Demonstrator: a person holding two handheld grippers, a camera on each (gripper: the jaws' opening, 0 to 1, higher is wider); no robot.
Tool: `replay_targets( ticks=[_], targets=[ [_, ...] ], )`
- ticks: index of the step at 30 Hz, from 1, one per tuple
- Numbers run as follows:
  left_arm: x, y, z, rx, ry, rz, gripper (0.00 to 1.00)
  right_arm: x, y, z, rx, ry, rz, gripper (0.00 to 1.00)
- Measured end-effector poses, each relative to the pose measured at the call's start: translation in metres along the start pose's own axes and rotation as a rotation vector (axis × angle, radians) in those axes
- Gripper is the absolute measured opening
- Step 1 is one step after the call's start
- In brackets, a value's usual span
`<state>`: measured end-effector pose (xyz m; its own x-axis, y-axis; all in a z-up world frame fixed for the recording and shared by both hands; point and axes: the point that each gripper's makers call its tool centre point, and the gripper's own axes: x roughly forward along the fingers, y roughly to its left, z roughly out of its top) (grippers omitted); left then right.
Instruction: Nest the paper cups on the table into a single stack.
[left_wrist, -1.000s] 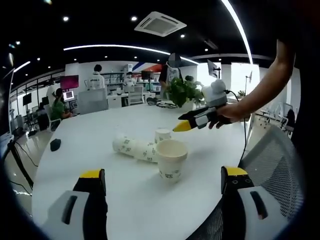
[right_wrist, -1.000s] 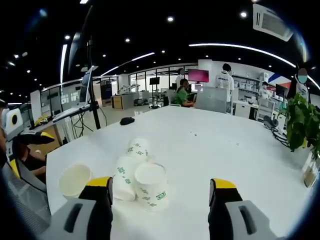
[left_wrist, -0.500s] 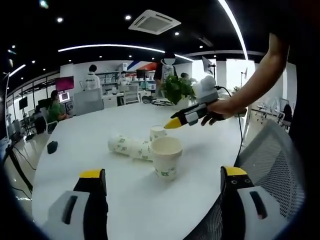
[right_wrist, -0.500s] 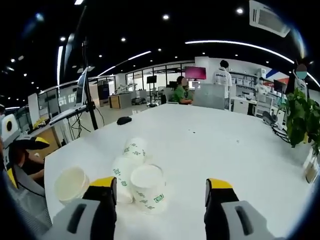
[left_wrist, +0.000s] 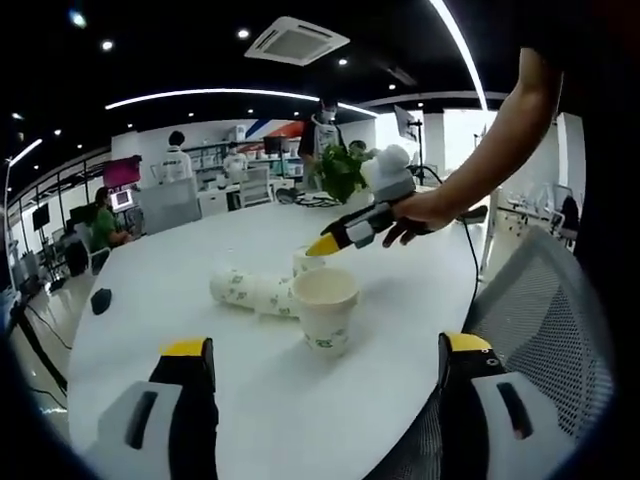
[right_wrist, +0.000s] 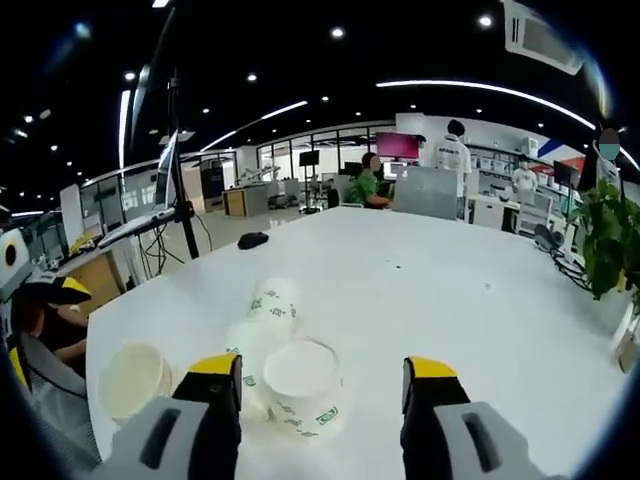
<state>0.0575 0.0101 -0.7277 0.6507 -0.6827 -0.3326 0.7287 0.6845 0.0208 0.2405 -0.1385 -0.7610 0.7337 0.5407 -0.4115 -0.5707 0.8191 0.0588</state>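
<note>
1. An open office has a dark ceiling with curved light strips (left_wrist: 230, 94) and a ceiling air vent (left_wrist: 296, 40)
2. A mesh chair (left_wrist: 540, 340) stands beside the white table (right_wrist: 430, 290); glass partitions (right_wrist: 290, 165) line the far side

Matt white paper cups (left_wrist: 322, 306) lie on a smooth, faintly glossy table (left_wrist: 200, 310).

cup print (left_wrist: 322, 341): too small to read | far cup (left_wrist: 305, 261): half hidden behind upright cup (left_wrist: 324, 309)

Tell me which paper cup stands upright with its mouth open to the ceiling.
The cup nearest the table's edge: it stands mouth up, while the other cups lie on their sides.
</note>
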Motion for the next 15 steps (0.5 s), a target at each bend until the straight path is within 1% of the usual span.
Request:
replay_targets(
  ticks=[3,4,9,15],
  targets=[
    [0.001,-0.001,-0.003,0.003,0.012,-0.009,0.92,0.005,0.003,0.001,0.0,0.001,0.005,0.62],
    [0.001,-0.002,-0.003,0.013,0.014,-0.011,0.92,0.009,0.003,-0.001,0.0,0.003,0.009,0.61],
    [0.002,-0.004,-0.005,0.031,0.026,-0.015,0.92,0.014,0.008,-0.004,-0.015,0.016,0.02,0.56],
    [0.002,-0.004,-0.008,0.039,0.036,-0.016,0.92,0.025,0.005,-0.011,-0.019,0.032,0.015,0.53]
  ],
)
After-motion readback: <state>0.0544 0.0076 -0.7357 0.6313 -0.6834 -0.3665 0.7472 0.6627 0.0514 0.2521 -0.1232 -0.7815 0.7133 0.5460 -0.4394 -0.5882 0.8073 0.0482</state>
